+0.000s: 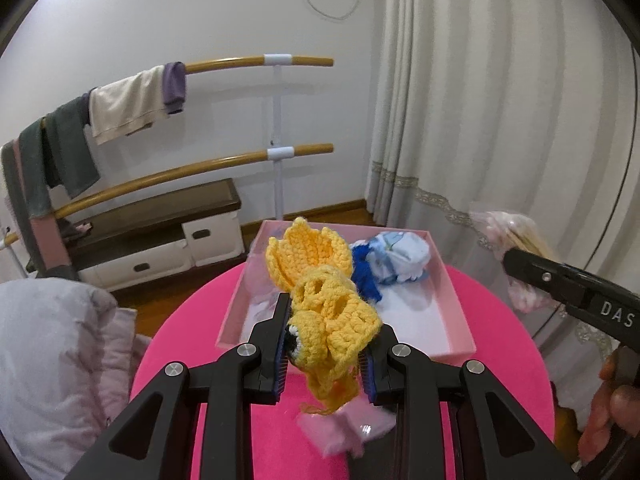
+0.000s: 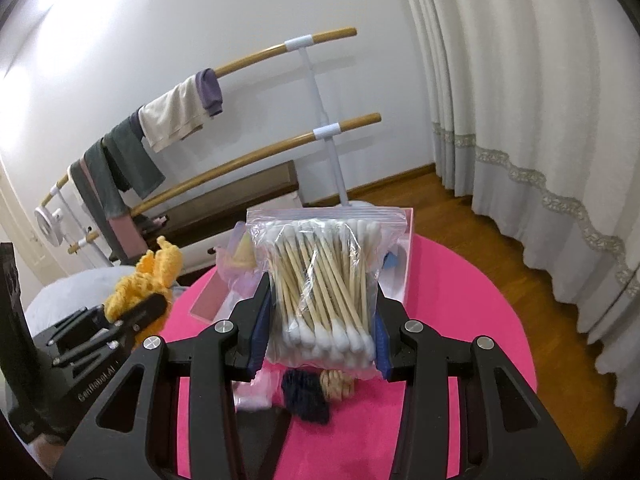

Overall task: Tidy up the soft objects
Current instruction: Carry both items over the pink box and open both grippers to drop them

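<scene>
Inside, pink box [image 1: 456, 312] holds blue-white cloth [image 1: 394, 258].

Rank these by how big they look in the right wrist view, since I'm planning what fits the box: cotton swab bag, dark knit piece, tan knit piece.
1. cotton swab bag, clearly largest, though held nearest the camera.
2. dark knit piece.
3. tan knit piece, smallest, but the bag hides part of it, so its rank is unsure.
</scene>
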### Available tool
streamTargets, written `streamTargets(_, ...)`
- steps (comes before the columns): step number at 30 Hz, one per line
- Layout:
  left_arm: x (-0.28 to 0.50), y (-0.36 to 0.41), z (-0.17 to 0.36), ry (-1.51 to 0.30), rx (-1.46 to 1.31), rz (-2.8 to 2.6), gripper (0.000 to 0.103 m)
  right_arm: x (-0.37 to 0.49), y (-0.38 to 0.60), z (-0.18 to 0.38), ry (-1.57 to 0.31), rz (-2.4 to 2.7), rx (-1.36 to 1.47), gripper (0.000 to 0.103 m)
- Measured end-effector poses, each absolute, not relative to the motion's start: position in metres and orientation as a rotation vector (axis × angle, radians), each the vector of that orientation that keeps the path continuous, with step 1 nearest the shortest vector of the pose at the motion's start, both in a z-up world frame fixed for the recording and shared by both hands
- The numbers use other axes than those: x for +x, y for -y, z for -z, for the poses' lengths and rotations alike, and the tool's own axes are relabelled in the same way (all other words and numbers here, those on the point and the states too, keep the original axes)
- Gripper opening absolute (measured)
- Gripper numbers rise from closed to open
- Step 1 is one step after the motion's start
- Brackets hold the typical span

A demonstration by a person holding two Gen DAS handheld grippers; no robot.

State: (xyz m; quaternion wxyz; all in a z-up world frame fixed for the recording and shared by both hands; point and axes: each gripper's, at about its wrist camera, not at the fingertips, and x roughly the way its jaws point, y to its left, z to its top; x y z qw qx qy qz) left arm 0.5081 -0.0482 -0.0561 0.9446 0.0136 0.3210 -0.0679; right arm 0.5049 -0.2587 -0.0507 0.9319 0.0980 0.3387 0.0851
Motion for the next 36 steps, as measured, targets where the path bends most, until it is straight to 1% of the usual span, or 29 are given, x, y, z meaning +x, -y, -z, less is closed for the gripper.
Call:
streamTargets(8, 0.585, 0.059, 0.072, -0.716, 0.016, 0.190, 0.026, 0.551, 0.268, 0.070, -0.755, -0.188, 0.271, 0.039)
streamTargets(18, 0.676, 0.069, 0.101, -0.795, 0.016, 0.179, 0.026, 0.588, 0.275, 0.112, -0.847, -0.180, 0.310, 0.039)
streamTargets(28, 0.731, 0.085, 0.128, -0.840, 0.020, 0.169, 0.026, 0.606, 0.272, 0.136, -0.907, -0.171, 0.307, 0.039)
streamTargets(30, 0.737, 0.087, 0.132, -0.847, 0.024, 0.171, 0.027, 0.608, 0.272, 0.138, -0.916, -0.168, 0.305, 0.039)
streamTargets(34, 0.750, 0.091, 0.139, -0.859, 0.036, 0.163, 0.032, 0.614, 0.269, 0.142, -0.932, -0.162, 0.304, 0.040)
streamTargets(36, 0.754, 0.091, 0.141, -0.863, 0.034, 0.155, 0.036, 0.616, 0.269, 0.144, -0.942, -0.157, 0.306, 0.043)
